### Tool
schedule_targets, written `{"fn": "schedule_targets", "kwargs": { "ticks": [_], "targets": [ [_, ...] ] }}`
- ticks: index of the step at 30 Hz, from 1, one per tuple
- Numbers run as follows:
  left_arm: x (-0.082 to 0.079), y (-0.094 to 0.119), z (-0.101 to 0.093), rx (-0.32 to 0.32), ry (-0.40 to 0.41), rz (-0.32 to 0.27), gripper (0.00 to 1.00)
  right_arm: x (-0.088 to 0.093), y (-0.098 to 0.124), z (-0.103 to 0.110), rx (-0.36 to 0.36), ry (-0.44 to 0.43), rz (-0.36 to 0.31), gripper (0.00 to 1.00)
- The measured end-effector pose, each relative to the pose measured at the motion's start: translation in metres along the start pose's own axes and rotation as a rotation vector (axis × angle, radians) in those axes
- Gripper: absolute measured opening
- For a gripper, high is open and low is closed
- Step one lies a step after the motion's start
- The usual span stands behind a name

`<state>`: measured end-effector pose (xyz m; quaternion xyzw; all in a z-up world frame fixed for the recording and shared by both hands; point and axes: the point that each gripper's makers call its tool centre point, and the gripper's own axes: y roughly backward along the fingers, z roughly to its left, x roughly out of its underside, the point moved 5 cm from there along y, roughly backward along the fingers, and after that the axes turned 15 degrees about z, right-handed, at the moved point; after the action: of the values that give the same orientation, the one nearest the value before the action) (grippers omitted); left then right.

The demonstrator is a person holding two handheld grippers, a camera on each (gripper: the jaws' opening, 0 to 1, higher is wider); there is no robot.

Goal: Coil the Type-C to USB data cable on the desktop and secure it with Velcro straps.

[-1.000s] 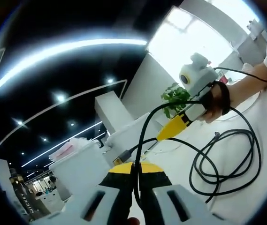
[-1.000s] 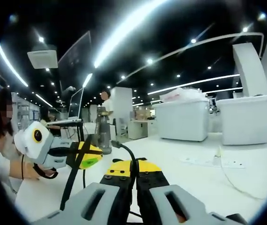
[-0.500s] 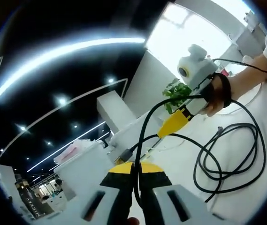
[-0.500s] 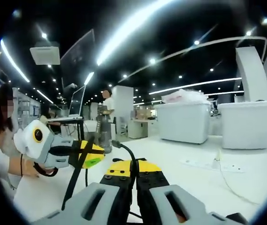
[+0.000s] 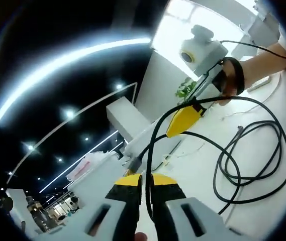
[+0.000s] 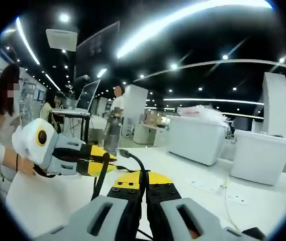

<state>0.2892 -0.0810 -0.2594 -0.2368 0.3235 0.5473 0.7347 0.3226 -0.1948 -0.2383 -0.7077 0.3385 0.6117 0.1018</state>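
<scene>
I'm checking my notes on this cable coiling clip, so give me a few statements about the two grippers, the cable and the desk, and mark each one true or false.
1. The left gripper has its fingers closed on the black cable. True.
2. The whole cable is already wound and strapped with Velcro. False: loose loops lie spread on the white desktop, with no strap on them.
3. The right gripper is pinching the cable too. True: the cable rises from between its closed fingers.
4. The left gripper view shows the other gripper held up by a hand. True.
5. A red bin stands on the desk in the right gripper view. False: the bins there are white.
</scene>
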Motion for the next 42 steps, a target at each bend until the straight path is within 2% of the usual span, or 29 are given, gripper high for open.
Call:
{"fn": "schedule_targets", "kwargs": {
  "ticks": [3,5,7,10,15,18,20,23,24,26,27,31,33,35,36,38,39,41,42],
  "targets": [
    [0.002,-0.001,0.002,-0.021,-0.016,0.013,0.11,0.002,-0.004,0.0,0.0,0.009,0.02,0.02],
    [0.002,-0.001,0.004,-0.051,-0.033,0.019,0.18,0.005,-0.006,0.002,-0.011,0.013,0.037,0.02],
    [0.002,-0.001,0.004,-0.061,-0.052,0.025,0.19,0.006,-0.008,0.004,-0.015,0.046,0.049,0.02],
    [0.0,-0.002,0.004,-0.06,-0.07,0.021,0.19,0.004,-0.009,0.009,-0.035,0.081,0.055,0.02],
    [0.0,-0.004,-0.003,-0.042,-0.126,0.037,0.19,-0.005,-0.01,0.02,-0.068,0.204,0.066,0.02],
    [0.001,-0.005,-0.006,-0.037,-0.162,0.051,0.19,-0.01,-0.011,0.025,-0.091,0.236,0.072,0.02],
    [0.002,-0.005,-0.006,-0.045,-0.192,0.058,0.18,-0.01,-0.011,0.029,-0.096,0.259,0.075,0.02],
    [0.0,-0.004,-0.006,-0.085,-0.29,0.069,0.15,-0.011,-0.012,0.034,-0.108,0.293,0.079,0.02],
    [0.001,-0.004,-0.007,-0.088,-0.301,0.074,0.11,-0.012,-0.012,0.036,-0.116,0.3,0.078,0.02],
    [0.002,-0.003,-0.008,-0.087,-0.303,0.083,0.08,-0.013,-0.013,0.038,-0.125,0.312,0.082,0.02],
    [0.004,-0.002,-0.008,-0.076,-0.275,0.085,0.08,-0.013,-0.014,0.038,-0.121,0.313,0.084,0.02],
    [0.003,-0.001,0.0,-0.047,-0.146,0.061,0.07,-0.012,-0.016,0.034,-0.106,0.254,0.049,0.03],
    [0.008,-0.001,0.005,-0.062,-0.154,0.095,0.07,-0.013,-0.014,0.026,-0.07,0.198,0.014,0.03],
    [0.011,0.0,0.008,-0.075,-0.151,0.104,0.07,-0.015,-0.009,0.016,-0.043,0.128,-0.026,0.03],
    [0.012,0.001,0.01,-0.072,-0.121,0.105,0.06,-0.015,-0.006,0.012,-0.053,0.067,-0.038,0.03],
    [0.012,-0.001,0.012,-0.065,-0.102,0.107,0.06,-0.015,0.001,0.016,-0.143,-0.051,-0.08,0.07],
    [0.012,-0.001,0.012,-0.066,-0.1,0.108,0.06,-0.013,0.004,0.022,-0.192,-0.061,-0.083,0.14],
    [0.012,-0.001,0.011,-0.074,-0.116,0.112,0.06,-0.01,0.005,0.028,-0.207,-0.043,-0.069,0.25],
    [0.012,-0.001,0.011,-0.074,-0.121,0.112,0.06,-0.007,0.004,0.034,-0.21,-0.024,-0.055,0.27]
  ]
}}
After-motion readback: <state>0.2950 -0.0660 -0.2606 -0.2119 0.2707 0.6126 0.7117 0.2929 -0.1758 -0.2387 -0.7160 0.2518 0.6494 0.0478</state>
